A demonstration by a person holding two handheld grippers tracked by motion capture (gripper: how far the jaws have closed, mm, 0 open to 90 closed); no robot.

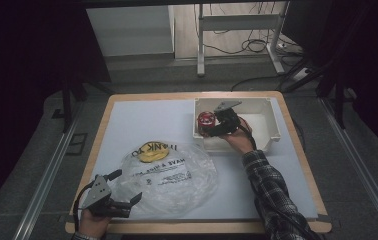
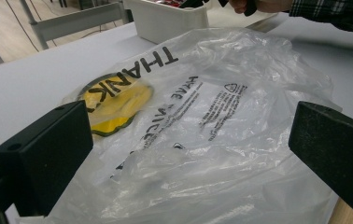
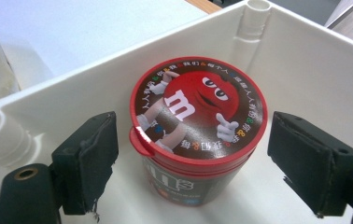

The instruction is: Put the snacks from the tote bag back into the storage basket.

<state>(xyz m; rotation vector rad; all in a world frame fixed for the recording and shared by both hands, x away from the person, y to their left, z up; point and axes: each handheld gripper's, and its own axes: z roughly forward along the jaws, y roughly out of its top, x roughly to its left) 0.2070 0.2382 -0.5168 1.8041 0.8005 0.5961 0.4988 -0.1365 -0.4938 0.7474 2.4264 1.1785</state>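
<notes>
A small round candy tub point(image 3: 198, 135) stands upright in the near left corner of a white plastic bin point(image 1: 272, 127) at the far right of the table point(image 1: 297, 165). Its lid is red-rimmed and dark brown, printed with a red cartoon candy figure bearing a white "m" and a ring of small coloured characters; the body below is dark brown with more print. In the right gripper view the right gripper point(image 3: 191, 154) has a jaw on either side of the tub, apart from it with a gap on both sides, so nothing is gripped. At the near left, the left gripper point(image 1: 125, 186) stands wide open at the near edge of a crumpled clear plastic bag point(image 2: 221, 140) with black lettering, over a yellow round thing point(image 2: 114, 102).
</notes>
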